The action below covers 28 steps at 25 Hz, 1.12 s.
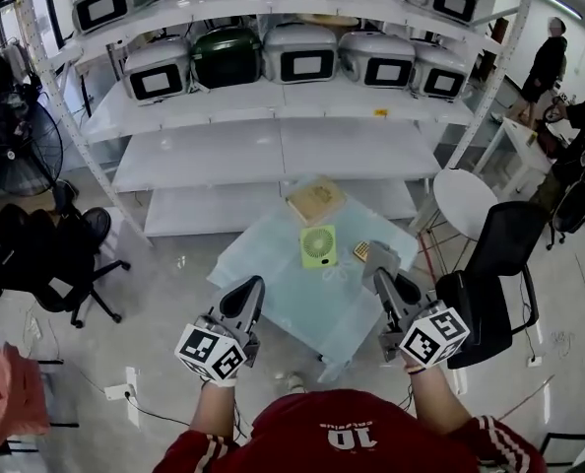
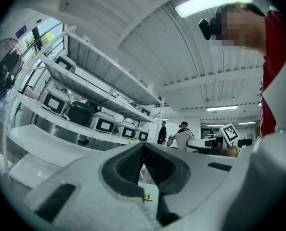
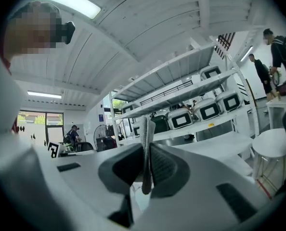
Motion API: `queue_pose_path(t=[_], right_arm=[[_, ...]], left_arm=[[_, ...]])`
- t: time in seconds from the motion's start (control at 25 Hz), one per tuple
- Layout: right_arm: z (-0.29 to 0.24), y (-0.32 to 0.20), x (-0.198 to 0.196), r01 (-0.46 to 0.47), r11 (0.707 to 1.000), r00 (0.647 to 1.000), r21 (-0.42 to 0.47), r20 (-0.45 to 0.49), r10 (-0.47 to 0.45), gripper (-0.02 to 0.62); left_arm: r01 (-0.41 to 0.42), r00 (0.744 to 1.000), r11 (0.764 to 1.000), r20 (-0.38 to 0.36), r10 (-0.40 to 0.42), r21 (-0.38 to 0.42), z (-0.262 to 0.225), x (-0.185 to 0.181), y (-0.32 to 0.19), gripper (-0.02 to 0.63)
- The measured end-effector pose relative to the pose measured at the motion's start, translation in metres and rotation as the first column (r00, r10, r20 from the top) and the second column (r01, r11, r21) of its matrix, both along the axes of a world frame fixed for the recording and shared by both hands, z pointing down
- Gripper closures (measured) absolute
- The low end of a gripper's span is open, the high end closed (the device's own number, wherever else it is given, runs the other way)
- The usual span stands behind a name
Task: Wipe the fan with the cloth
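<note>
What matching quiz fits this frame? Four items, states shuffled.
1. fan
2. cloth
3. left gripper
4. flat box

A. shut, nothing in it
B. green
C. tan
D. clamped in the right gripper

Pairs: 1-B, 2-D, 3-A, 4-C

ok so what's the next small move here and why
Probably lower the right gripper forward onto the green fan: its jaws are shut on the grey cloth, which is held short of the fan, not touching it.
</note>
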State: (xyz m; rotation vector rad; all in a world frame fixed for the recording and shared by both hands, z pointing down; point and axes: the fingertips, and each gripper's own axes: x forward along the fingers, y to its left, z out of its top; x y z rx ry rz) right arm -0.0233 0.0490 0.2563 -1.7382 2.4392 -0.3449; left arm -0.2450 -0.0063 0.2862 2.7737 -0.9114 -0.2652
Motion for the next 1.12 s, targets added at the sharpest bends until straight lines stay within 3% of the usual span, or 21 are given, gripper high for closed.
queue_pose_path(t=[0.32,0.56,0.72,1.12], right_arm=[[0.013,-0.018,-0.002,-0.008,1.0,0.999,-0.02,-0.039,0.007,0.566],[0.026,-0.031,-0.014,0.048,0.998,0.998,-0.039,-0.04,-0.05,0.566],[0.037,-0.045,-0.015,0.094,0.994,0.996,-0.047,0.007,-0.094,0.566],[0.065,-0.103,0.004,0.276,0.956,0.958,-0.098,0.106,-0.265,0.566]], left_arm=[[-0.037,0.999,0.999,-0.012,0.037,0.021,-0.005,0.015,-0.01,0.603],[-0.035,0.999,0.999,-0.008,0.035,0.0,0.007,0.016,-0.006,0.603],[-0.025,1.0,0.999,0.004,0.025,-0.035,0.021,0.02,-0.004,0.603],[0.128,0.991,0.984,-0.024,-0.132,-0.127,0.036,0.046,-0.026,0.603]])
